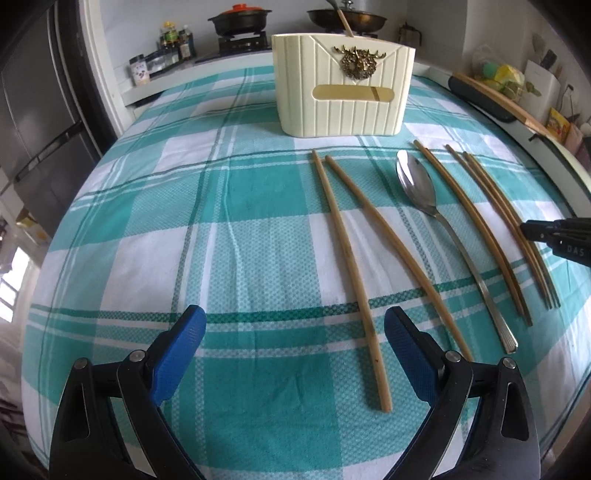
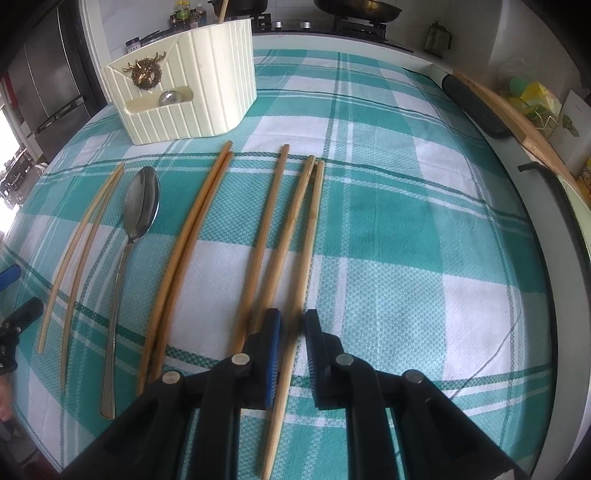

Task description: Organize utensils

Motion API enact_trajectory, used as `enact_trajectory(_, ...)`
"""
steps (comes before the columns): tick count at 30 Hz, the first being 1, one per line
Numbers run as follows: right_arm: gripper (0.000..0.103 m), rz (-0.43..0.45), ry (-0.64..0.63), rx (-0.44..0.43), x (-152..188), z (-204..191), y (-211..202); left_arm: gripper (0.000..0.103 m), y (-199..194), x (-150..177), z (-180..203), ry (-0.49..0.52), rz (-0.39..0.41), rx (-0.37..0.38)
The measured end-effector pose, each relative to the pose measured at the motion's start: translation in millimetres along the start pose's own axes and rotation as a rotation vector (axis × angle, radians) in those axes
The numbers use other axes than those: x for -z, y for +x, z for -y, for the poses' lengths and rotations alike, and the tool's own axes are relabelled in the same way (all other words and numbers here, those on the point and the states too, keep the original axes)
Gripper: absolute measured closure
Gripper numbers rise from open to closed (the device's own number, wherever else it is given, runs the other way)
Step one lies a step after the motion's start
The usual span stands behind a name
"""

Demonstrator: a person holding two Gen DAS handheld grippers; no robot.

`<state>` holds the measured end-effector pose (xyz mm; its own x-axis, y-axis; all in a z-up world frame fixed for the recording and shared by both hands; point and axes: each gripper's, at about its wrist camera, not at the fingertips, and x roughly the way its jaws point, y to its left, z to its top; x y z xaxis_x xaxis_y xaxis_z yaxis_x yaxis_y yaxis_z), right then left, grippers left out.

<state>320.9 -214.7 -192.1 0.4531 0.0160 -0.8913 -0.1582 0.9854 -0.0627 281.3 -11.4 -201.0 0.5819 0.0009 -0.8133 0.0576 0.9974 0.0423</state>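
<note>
A cream utensil holder [image 1: 341, 85] [image 2: 184, 88] stands at the far side of the table; one utensil handle sticks out of its top. Several wooden chopsticks [image 1: 352, 266] [image 2: 184, 251] and a metal spoon [image 1: 419, 190] [image 2: 142, 201] lie in a row on the checked cloth. My left gripper [image 1: 295, 354] is open and empty, low over the cloth beside the leftmost chopsticks. My right gripper [image 2: 291, 328] is nearly shut, its blue pads [image 2: 272, 354] on either side of the rightmost chopstick [image 2: 303, 266], which still lies on the cloth. Its tip shows at the right edge of the left wrist view [image 1: 532, 230].
The teal and white checked tablecloth [image 1: 184, 229] covers the table. A black pad and a wooden board [image 2: 491, 107] lie along the right edge. A stove with a black pot [image 1: 240, 20] and a wok [image 1: 347, 18] stands behind the table. A fridge [image 1: 33, 110] stands at the left.
</note>
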Motion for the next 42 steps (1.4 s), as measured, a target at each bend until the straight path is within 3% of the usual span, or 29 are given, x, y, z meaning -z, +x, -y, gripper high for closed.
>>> enact_trajectory(1,0.09,0.009,0.004,0.006,1.2,-0.5,-0.3,0.008,3.8,-0.9,2.7,0.015,-0.005,-0.006)
enact_trajectory(4,0.092,0.039,0.012,0.023,7.3,-1.9,-3.4,0.024,7.9,-0.3,10.9,0.049,0.004,-0.006)
enact_trajectory(7,0.096,0.063,0.033,0.03,12.8,-0.2,-5.8,0.055,5.2,-0.9,17.0,0.06,0.018,0.013)
enact_trajectory(9,0.096,0.072,0.047,0.033,15.6,1.8,-7.5,0.085,4.5,-1.3,20.7,0.067,0.022,0.008)
enact_trajectory(12,0.097,0.08,0.07,0.048,20.3,7.0,-11.1,0.096,3.8,-0.7,18.8,0.052,0.022,-0.015)
enact_trajectory(18,0.097,0.069,0.095,0.083,34.2,21.6,-20.7,0.097,-0.2,5.9,-9.6,-0.029,-0.002,-0.055)
enact_trajectory(22,0.096,0.036,0.077,0.07,38.8,23.2,-22.9,0.094,-1.4,8.7,-26.2,-0.055,-0.024,-0.031)
enact_trajectory(23,0.096,0.031,0.077,0.066,38.6,23.5,-23.6,0.09,-1.6,8.2,-28.7,-0.055,-0.03,-0.013)
enact_trajectory(25,0.093,0.01,0.081,0.047,36.9,24.6,-23.4,0.062,-1.5,6.1,-34.4,-0.055,-0.044,0.021)
enact_trajectory(26,0.086,0.004,0.083,0.028,35.5,25.6,-24.0,0.043,-2.6,4.8,-37.8,-0.057,-0.042,0.035)
enact_trajectory(27,0.076,-0.003,0.082,0.016,34.4,25.9,-23.9,0.036,-4.3,3.0,-41.1,-0.056,-0.034,0.045)
enact_trajectory(29,0.07,-0.016,0.065,0.007,32.1,25.8,-24.4,0.036,-6.6,-2.8,-44.8,-0.029,-0.029,0.066)
enact_trajectory(42,0.07,-0.117,-0.003,-0.029,5.9,31.7,-7.3,0.036,25.4,-39.7,-37.2,0.17,-0.131,0.144)
